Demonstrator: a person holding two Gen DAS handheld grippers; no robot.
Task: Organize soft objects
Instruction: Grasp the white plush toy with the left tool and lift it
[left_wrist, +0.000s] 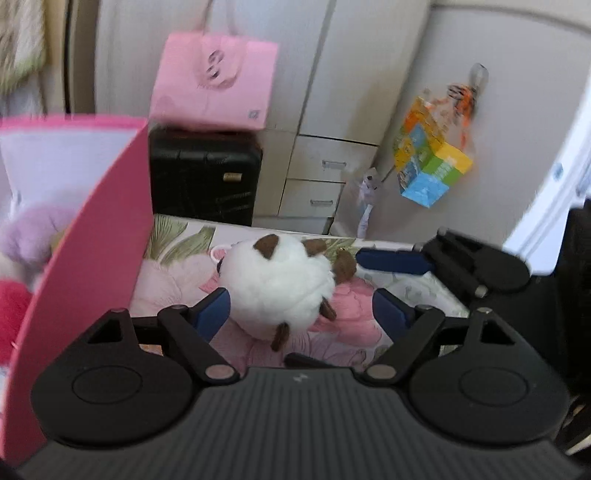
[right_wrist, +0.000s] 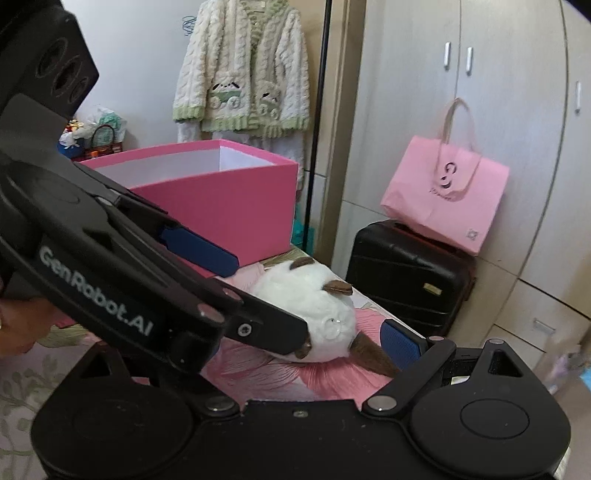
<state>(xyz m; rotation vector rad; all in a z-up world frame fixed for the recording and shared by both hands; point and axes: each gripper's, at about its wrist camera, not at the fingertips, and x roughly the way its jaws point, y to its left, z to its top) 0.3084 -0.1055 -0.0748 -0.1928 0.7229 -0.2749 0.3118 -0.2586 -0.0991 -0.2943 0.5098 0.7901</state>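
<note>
A round white plush toy (left_wrist: 279, 286) with brown ears and feet lies on the floral bedspread (left_wrist: 351, 314). My left gripper (left_wrist: 301, 314) is open, its blue pads on either side of the plush, the left pad touching it. The plush also shows in the right wrist view (right_wrist: 314, 306). My right gripper (right_wrist: 310, 347) is open just in front of the plush; its left finger is hidden behind the left gripper's body (right_wrist: 122, 280). A pink box (left_wrist: 92, 236) stands at the left with a lilac plush (left_wrist: 33, 232) and a red plush (left_wrist: 11, 314) inside.
A black suitcase (right_wrist: 406, 284) stands past the bed's edge with a pink paper bag (right_wrist: 447, 199) on it. White wardrobe and drawers (left_wrist: 317, 184) are behind. A colourful cube (left_wrist: 428, 166) hangs on the door. A knit jacket (right_wrist: 243, 70) hangs on the wall.
</note>
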